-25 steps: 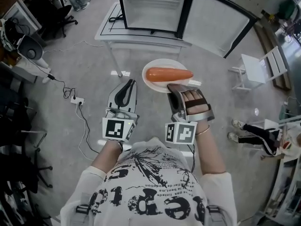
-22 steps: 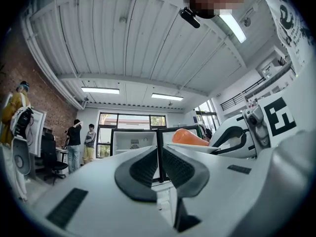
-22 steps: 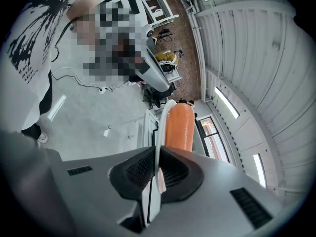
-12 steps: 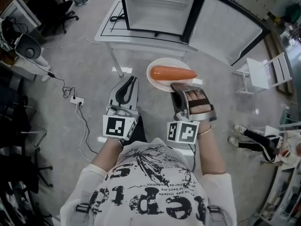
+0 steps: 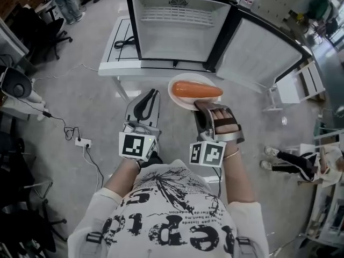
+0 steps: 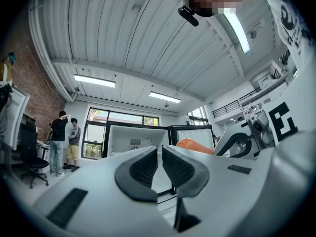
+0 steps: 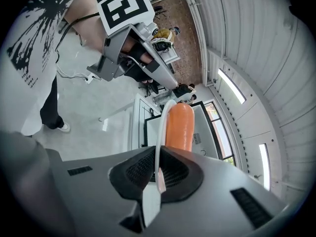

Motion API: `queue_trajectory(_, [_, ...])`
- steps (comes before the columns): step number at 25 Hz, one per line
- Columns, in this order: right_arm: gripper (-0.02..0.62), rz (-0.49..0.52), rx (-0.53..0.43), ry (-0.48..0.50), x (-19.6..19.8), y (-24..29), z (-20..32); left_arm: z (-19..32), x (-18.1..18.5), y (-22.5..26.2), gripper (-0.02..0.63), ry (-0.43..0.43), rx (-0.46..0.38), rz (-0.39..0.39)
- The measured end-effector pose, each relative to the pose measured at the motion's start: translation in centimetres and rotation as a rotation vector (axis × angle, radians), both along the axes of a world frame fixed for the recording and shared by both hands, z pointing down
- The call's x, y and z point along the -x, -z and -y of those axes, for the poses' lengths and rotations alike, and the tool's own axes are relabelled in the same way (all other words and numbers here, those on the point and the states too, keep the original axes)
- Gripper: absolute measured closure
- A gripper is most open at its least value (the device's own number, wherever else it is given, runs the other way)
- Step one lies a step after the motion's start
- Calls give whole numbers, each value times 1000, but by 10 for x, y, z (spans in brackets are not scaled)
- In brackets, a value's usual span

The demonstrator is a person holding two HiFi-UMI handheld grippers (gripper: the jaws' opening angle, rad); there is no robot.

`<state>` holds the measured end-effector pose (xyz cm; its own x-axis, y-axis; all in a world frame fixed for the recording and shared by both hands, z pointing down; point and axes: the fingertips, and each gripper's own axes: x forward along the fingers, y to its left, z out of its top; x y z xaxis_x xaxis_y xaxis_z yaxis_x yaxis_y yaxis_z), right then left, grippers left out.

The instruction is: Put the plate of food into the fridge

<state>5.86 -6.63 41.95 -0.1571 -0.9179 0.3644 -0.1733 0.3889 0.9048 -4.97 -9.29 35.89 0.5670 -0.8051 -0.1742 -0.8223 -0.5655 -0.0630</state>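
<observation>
A white plate [image 5: 181, 97] carries a large orange carrot [image 5: 195, 91]. My right gripper [image 5: 200, 107] is shut on the plate's near rim and holds it in the air in front of the open fridge [image 5: 174, 32]. In the right gripper view the plate's edge [image 7: 158, 162] runs between the black pads, and the carrot [image 7: 178, 127] lies beyond them. My left gripper [image 5: 149, 94] hovers to the left of the plate, jaws nearly together with nothing between them. The left gripper view shows the fridge [image 6: 132, 142] ahead, with the carrot [image 6: 193, 145] at the right.
The fridge stands on a low white table [image 5: 118, 52], its door [image 5: 264, 47] swung open to the right. A white folding chair [image 5: 301, 85] is at the right. Cables and a power strip [image 5: 81, 142] lie on the floor at left. Two people [image 6: 64, 142] stand far off.
Both grippers and the plate have moved forward toward the fridge, which now looms larger and nearer. The right gripper's hold on the plate is unchanged.
</observation>
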Motion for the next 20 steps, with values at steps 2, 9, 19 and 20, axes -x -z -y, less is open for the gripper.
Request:
queue_trajectory(2, [577, -4, 1, -26, 10, 3, 27, 27, 11, 4, 569, -21, -12, 6])
queue_trajectory(9, [577, 5, -25, -93, 44, 16, 108, 106, 53, 9, 569, -55, -15, 8])
queue_trajectory(19, [575, -26, -7, -145, 51, 16, 169, 169, 58, -1, 569, -124, 19, -14])
queue_trajectory(20, [575, -27, -4, -146, 50, 15, 174, 173, 56, -2, 569, -135, 22, -13])
